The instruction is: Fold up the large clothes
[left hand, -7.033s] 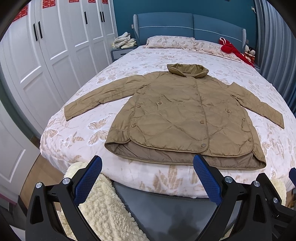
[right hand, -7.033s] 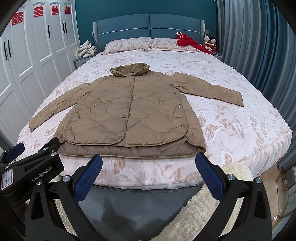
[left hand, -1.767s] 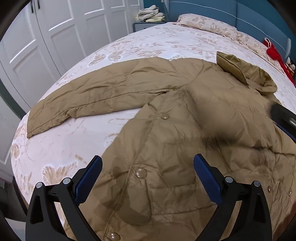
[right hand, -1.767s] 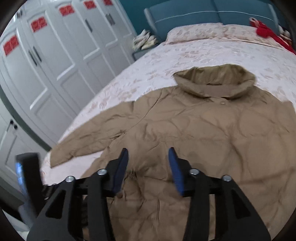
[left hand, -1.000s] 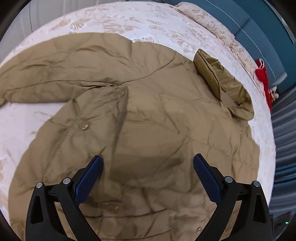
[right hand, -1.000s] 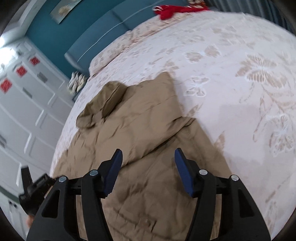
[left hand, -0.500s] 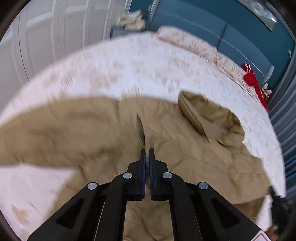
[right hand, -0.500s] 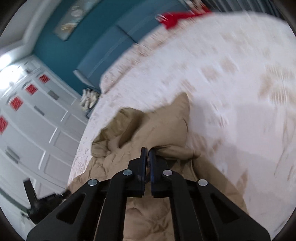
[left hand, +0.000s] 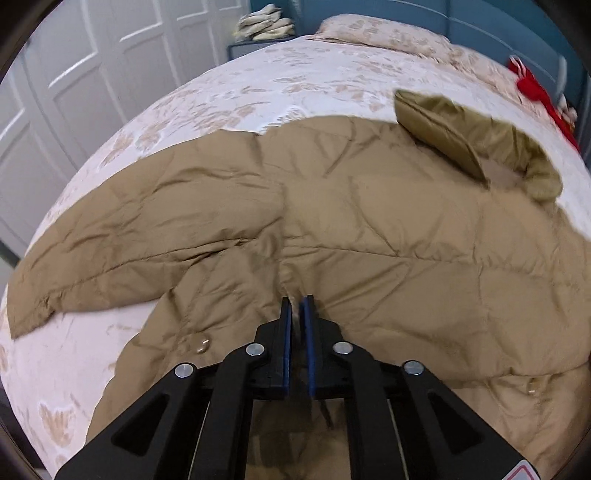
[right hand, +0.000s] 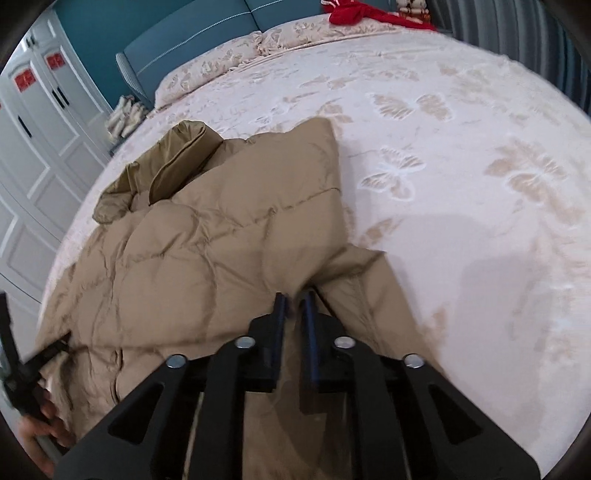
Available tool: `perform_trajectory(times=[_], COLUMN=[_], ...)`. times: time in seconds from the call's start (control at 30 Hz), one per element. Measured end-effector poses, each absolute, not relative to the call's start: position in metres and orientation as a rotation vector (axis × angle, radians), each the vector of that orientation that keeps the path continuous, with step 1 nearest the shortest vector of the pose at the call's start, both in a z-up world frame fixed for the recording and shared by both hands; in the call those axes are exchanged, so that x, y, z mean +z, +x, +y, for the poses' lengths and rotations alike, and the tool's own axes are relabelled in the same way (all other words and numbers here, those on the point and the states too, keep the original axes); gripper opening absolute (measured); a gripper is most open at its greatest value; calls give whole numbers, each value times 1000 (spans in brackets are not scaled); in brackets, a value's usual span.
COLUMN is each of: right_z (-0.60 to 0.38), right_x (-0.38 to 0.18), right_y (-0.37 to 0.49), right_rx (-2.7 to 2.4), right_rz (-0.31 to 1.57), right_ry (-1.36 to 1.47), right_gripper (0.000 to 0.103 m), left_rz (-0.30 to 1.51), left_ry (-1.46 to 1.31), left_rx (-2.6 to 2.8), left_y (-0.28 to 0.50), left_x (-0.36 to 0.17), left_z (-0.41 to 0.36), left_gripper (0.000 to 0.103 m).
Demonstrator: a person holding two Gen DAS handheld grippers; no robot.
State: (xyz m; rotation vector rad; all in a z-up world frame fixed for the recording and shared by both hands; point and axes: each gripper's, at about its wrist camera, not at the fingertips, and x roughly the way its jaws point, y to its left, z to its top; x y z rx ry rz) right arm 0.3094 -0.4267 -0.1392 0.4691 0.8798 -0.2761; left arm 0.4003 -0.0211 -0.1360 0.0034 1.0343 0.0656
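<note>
A tan quilted jacket (left hand: pixel 388 229) lies front up on the bed, hood (left hand: pixel 476 147) toward the headboard. My left gripper (left hand: pixel 296 301) is shut on a pinch of jacket fabric near the left armpit; the left sleeve (left hand: pixel 122 243) stretches out to the left. In the right wrist view the jacket (right hand: pixel 192 266) fills the lower left. My right gripper (right hand: pixel 294 295) is shut on fabric at the right armpit, and the right sleeve (right hand: pixel 310 173) lies folded up toward the hood (right hand: pixel 162 166). The left gripper's body shows at that view's left edge (right hand: pixel 22 365).
The bed has a pale butterfly-print cover (right hand: pixel 461 155) and pillows (left hand: pixel 376 29) against a blue headboard. A red garment (right hand: pixel 362 14) lies by the pillows. White wardrobe doors (left hand: pixel 74 74) stand left of the bed, with folded items on a nightstand (left hand: pixel 262 27).
Both grippers stay shut on the jacket's fabric. The views have dropped closer to the jacket and the blur has eased; the right sleeve still lies folded up toward the hood.
</note>
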Motion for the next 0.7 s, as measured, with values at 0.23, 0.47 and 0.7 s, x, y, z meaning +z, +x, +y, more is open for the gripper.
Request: perform_trajectory(times=[0.23,0.47,0.7], right_z=[-392,-323,-305], right_x=[-90,-82,-130], right_y=[279,332,361], right_rx=[-292,-116,-123], right_rz=[787,784,867], right_ry=[323,237,234], right_gripper=[29,15,11], left_rz=[931,905,976], left_ry=[-19,58,78], left_rx=[56,-68,-53], left_y=[379,396,409], left_x=[-75,-72,-129], left_z=[-20,-91,-108], left_gripper=[17,19,20])
